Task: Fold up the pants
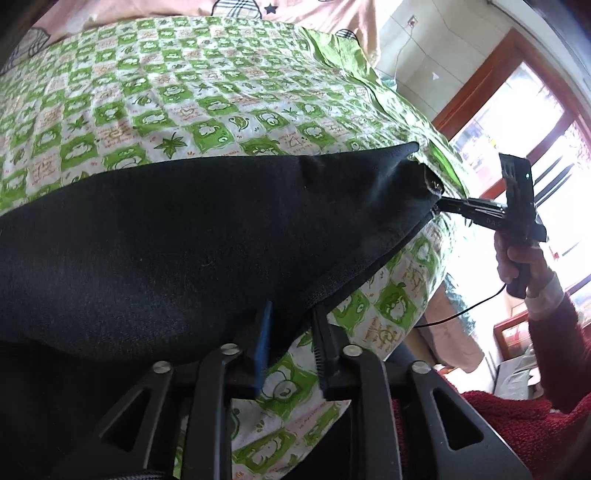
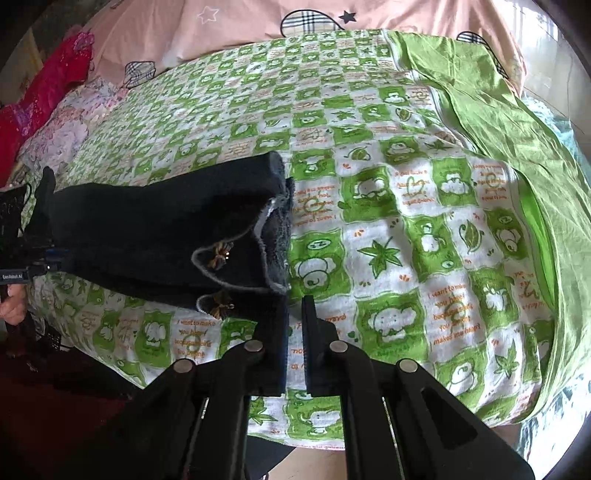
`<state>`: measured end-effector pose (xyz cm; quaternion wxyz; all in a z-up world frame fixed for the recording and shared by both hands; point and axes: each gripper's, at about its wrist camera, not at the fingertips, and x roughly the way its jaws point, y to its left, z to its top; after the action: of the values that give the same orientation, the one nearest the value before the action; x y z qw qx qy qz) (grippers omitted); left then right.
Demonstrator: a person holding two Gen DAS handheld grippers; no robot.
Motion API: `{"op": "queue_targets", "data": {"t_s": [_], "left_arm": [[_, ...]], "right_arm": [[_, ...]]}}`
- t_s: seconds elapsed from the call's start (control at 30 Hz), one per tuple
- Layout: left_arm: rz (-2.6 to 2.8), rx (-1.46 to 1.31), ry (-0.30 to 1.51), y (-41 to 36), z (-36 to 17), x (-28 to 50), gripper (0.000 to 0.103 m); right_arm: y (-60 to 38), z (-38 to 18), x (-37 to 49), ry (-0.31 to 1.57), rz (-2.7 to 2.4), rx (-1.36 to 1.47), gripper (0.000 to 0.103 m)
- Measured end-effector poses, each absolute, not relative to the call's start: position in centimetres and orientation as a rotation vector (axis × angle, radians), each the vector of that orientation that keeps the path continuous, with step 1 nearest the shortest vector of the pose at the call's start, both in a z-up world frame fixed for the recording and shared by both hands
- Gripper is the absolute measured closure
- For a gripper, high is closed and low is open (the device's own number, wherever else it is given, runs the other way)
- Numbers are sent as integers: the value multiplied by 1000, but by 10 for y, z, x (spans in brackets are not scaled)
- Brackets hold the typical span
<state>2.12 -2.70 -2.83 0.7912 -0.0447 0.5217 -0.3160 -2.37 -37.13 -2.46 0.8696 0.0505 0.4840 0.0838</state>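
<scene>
Both hands hold their tools angled steeply down over the bed's near edge. The left gripper [image 1: 291, 314] has its jaws slightly apart at the near hem of the folded black fleece-lined pants [image 1: 192, 236]; the cloth lies against the blue-padded finger, but no pinch shows. The right gripper [image 2: 295, 314] stands just off the pants' waistband end, jaws a little apart with only the bedsheet showing between them. From the left camera, the person's right hand [image 1: 517, 258], in a dark red knitted sleeve [image 1: 554, 347], grips that tool's handle.

The pants lie folded lengthwise along the near side of the green-and-white checked cartoon bedsheet [image 2: 406, 206]. A pink quilt with stars [image 2: 229, 33] is bunched at the far side, with a red garment [image 2: 44, 88] at the far left.

The bed beyond the pants is open; the sheet's plain green border [image 2: 509, 122] drapes off the right edge.
</scene>
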Motion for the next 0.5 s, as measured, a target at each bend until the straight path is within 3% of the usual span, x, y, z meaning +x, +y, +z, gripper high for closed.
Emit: {"op": "queue_targets", "data": {"t_s": [0.03, 0.07, 0.1, 0.27, 0.5], "left_arm": [[-678, -110, 1124, -25, -26, 20, 63], [-667, -126, 1115, -22, -22, 18, 59], [-655, -133, 1103, -19, -18, 16, 55], [-570, -174, 1064, 3, 2, 4, 51], [-347, -273, 1041, 67, 24, 6, 46]], "right_arm": [[-375, -17, -29, 988, 155, 121, 73], [-376, -11, -33, 963, 147, 135, 58], [-377, -1, -37, 922, 148, 157, 51], [-350, 20, -37, 832, 275, 244, 51], [-247, 6, -5, 869, 547, 204, 51]]}}
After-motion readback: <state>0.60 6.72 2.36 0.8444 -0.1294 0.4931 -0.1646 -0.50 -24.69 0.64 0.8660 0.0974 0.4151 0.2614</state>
